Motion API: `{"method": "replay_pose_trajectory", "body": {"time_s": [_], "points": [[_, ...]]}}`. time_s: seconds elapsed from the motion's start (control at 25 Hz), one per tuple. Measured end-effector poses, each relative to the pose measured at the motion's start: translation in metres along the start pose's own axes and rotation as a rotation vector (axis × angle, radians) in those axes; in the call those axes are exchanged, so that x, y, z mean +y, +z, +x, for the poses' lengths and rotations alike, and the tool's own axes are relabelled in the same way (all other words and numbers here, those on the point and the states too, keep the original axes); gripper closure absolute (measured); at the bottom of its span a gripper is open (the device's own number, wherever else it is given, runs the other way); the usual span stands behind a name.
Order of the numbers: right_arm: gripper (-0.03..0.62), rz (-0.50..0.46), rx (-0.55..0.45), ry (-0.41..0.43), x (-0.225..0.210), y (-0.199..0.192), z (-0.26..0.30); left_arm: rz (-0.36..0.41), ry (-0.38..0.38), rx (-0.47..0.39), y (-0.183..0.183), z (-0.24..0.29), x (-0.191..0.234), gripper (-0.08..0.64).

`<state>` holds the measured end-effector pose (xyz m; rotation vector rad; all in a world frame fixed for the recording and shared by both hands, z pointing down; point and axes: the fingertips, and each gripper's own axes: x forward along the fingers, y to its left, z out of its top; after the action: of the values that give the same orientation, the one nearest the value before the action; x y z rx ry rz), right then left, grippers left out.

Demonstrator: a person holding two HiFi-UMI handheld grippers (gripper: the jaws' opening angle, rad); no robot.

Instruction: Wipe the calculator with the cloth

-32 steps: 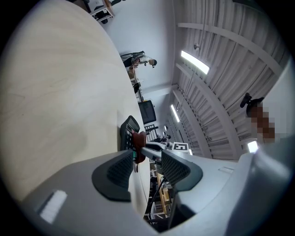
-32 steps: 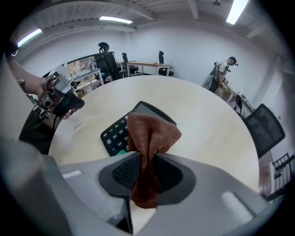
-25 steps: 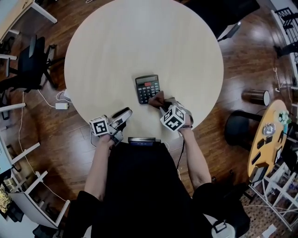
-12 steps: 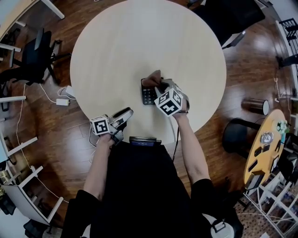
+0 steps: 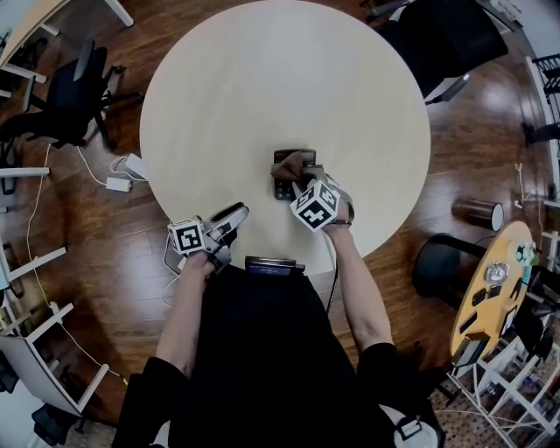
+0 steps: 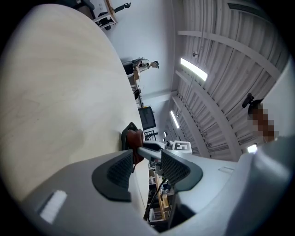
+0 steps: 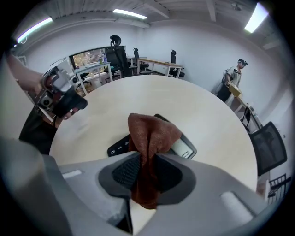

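Round pale table, office behind. The right tool is clenched on the brown cloth, which hangs onto the calculator directly below it. The calculator's long axis runs away from the person. The left tool, released and empty, sits well apart at the near edge.

Ceiling strip lights are casting an even, cool light, so the pale round table is showing bright and almost shadowless in the head view, while the dark wood floor is throwing back soft patches of glare. All three views are bending hard toward their edges — the two gripper views are curving the tabletop and fading into black corners. The cloth is showing a crisp weave in the right gripper view, whereas the nearest grey foreground is blurring.
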<state>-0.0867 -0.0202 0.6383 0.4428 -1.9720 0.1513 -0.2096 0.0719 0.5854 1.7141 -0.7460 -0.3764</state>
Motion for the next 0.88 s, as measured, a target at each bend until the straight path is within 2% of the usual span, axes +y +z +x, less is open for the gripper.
{"method": "replay_pose_trajectory", "body": {"time_s": [0.24, 0.36, 0.48, 0.6, 0.76, 0.88], "points": [[0.500, -0.008, 0.045, 0.078, 0.050, -0.041, -0.006, -0.023, -0.020, 0.029, -0.006, 0.014, 0.004, 0.364], [0.500, -0.029, 0.102, 0.148, 0.073, -0.063, -0.008, -0.001, -0.016, 0.034, -0.004, 0.019, 0.002, 0.364], [0.501, -0.026, 0.110, 0.194, 0.077, -0.066, -0.017, 0.001, -0.011, 0.033, -0.004, 0.018, 0.004, 0.364], [0.500, 0.021, 0.016, 0.153, 0.051, -0.030, -0.030, -0.003, -0.011, 0.022, -0.003, 0.012, 0.007, 0.364], [0.501, 0.033, -0.119, 0.001, -0.004, 0.038, -0.035, -0.007, -0.013, -0.007, -0.001, 0.007, 0.002, 0.364], [0.500, 0.010, -0.130, -0.063, -0.029, 0.070, -0.014, -0.002, -0.002, -0.022, 0.001, 0.001, 0.002, 0.364]]}}
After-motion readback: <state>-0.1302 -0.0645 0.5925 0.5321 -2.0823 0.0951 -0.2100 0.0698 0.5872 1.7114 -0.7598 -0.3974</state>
